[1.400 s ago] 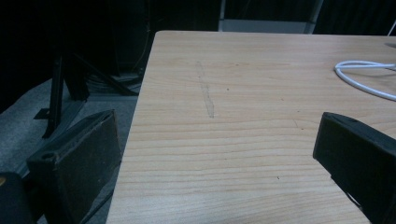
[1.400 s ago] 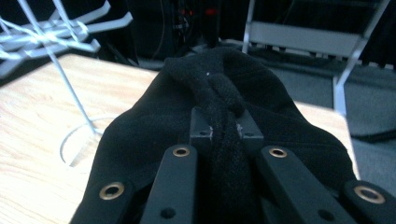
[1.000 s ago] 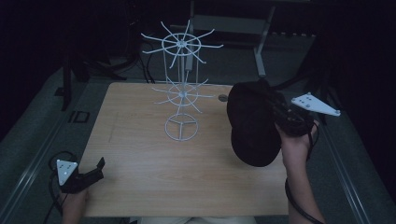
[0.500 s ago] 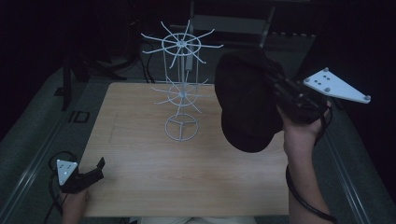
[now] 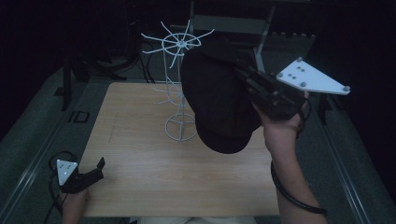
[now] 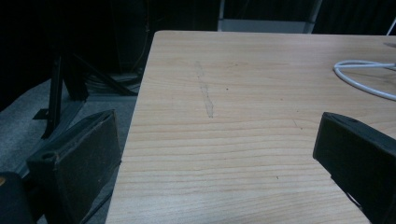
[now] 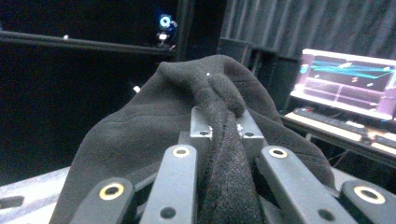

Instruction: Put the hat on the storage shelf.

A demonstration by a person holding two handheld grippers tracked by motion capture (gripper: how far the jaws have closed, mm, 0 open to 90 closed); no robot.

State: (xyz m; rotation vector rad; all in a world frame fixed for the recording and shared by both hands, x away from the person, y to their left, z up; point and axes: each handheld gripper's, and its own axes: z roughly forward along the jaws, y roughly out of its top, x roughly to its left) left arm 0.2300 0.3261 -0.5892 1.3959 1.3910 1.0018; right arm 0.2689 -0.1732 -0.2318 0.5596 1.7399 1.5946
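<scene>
Beside the wire rack, the right tool clenches a black hat; left tool released.

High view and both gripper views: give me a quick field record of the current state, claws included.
right claw: shut on black hat, fabric pinched between its jaws, held above the table
black hat: lifted beside the top ring of the white wire rack, not visibly hung on it
white wire rack: upright at the table's far middle
left claw: open, holding nothing, low at the near left corner
table: light wood
</scene>
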